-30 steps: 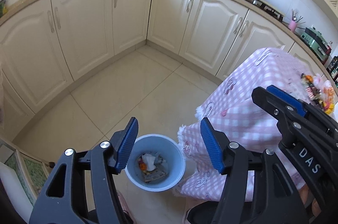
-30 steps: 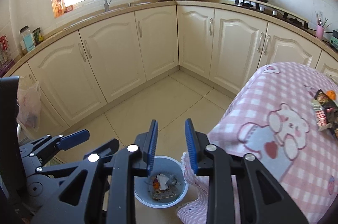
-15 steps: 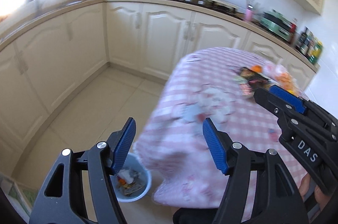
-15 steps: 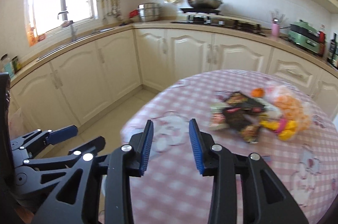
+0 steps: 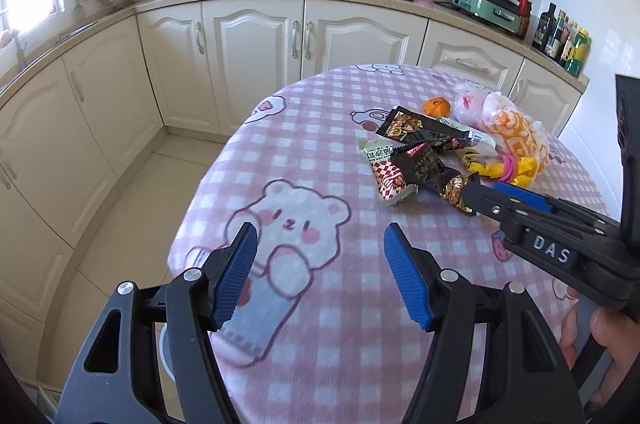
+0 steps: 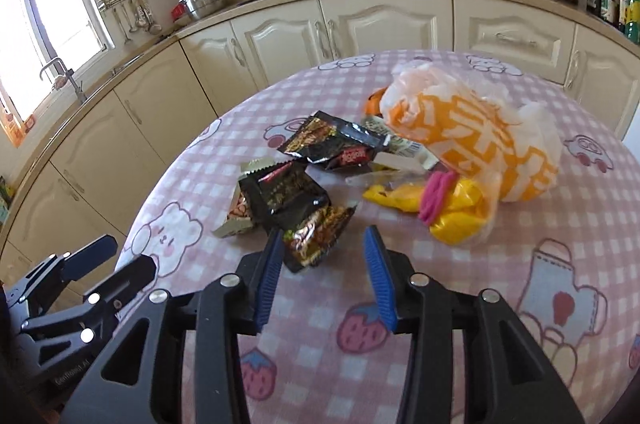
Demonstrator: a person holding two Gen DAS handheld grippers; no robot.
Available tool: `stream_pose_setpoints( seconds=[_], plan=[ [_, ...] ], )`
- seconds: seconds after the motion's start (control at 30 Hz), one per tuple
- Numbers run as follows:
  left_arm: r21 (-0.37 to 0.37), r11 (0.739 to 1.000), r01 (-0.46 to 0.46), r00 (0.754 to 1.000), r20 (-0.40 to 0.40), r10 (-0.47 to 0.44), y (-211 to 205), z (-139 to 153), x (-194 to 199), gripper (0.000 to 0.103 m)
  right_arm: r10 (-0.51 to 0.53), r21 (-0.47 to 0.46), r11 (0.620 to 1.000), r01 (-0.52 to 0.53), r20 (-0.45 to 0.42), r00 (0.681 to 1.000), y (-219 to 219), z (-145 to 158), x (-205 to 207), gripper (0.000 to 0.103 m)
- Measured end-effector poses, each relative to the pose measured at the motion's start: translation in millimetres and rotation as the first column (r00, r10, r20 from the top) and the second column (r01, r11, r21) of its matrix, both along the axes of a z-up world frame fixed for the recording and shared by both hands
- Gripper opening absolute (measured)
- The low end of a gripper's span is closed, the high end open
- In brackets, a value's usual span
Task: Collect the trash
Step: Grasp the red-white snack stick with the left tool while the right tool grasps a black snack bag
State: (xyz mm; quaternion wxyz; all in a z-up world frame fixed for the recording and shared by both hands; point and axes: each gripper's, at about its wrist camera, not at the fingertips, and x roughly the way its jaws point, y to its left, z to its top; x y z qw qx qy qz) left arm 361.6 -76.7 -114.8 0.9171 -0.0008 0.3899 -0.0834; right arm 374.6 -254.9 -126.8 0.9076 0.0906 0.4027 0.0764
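Wrappers (image 6: 296,200) heaped mid-surface (image 5: 320,344) beside orange bag (image 6: 472,140) | view swung from floor bin to pile — you're back for more | right claw (image 6: 320,264) apart, nearest wrapper touching one pad | left claw (image 5: 320,264) apart — empty

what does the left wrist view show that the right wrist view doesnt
Only the left wrist view: the person's hand on the right gripper's handle, and a bin rim below the table edge.

Only the right wrist view: the window and sink tap.

Both: the black snack wrappers, orange-and-white plastic bag, pink checked tablecloth, and both grippers open: left, right.
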Motion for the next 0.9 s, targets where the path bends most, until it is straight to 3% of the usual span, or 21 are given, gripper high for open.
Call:
stream_pose_setpoints(
  seconds=[0.07,0.17,0.2,0.37,0.47,0.5,0.6,0.67,0.9],
  plan=[
    [0.001,1.0,0.009,1.0,-0.009,-0.009,-3.7,-2.2,6.4,0.063,0.016,0.018,1.0,-0.016,-0.023,1.0,0.1,-5.8,10.0,0.041],
    [-0.002,0.999,0.035,0.999,-0.026,-0.035,-12.5,-7.2,18.5,0.063,0.034,0.005,0.999,-0.033,-0.036,0.999,2.2,-12.2,19.8,0.017],
    [0.001,0.999,0.046,0.998,-0.03,-0.045,-16.6,-9.2,22.5,0.063,0.042,0.014,0.999,-0.042,-0.023,0.999,0.7,-10.4,19.2,0.013],
    [0.008,0.996,0.087,0.995,-0.049,-0.086,-35.0,-16.0,37.8,0.063,-0.035,-0.094,0.995,0.043,0.089,0.995,-5.9,6.1,7.1,0.011],
    [-0.005,0.994,0.107,0.992,-0.06,-0.107,-44.6,-16.5,47.4,0.063,-0.043,-0.089,0.995,0.052,0.103,0.994,-9.9,6.6,6.8,0.011],
    [0.004,0.994,0.111,0.992,-0.06,-0.11,-48.1,-16.4,50.1,0.061,-0.04,-0.082,0.995,0.049,0.099,0.994,-10.9,5.8,8.2,0.01],
    [0.017,0.993,0.113,0.99,-0.09,-0.111,-55.5,-22.2,61.0,0.034,-0.036,-0.081,0.996,0.045,0.103,0.994,-11.1,6.5,8.5,0.01],
    [0.0,0.992,0.125,0.988,-0.087,-0.125,-54.6,-20.0,60.5,0.021,-0.032,-0.089,0.995,0.041,0.106,0.994,-9.4,6.4,8.1,0.01],
    [-0.072,0.993,0.092,0.995,-0.026,-0.095,-23.7,-6.3,32.8,0.019,0.003,-0.105,0.994,0.012,0.147,0.989,1.5,14.9,-2.2,0.01]
  ],
)
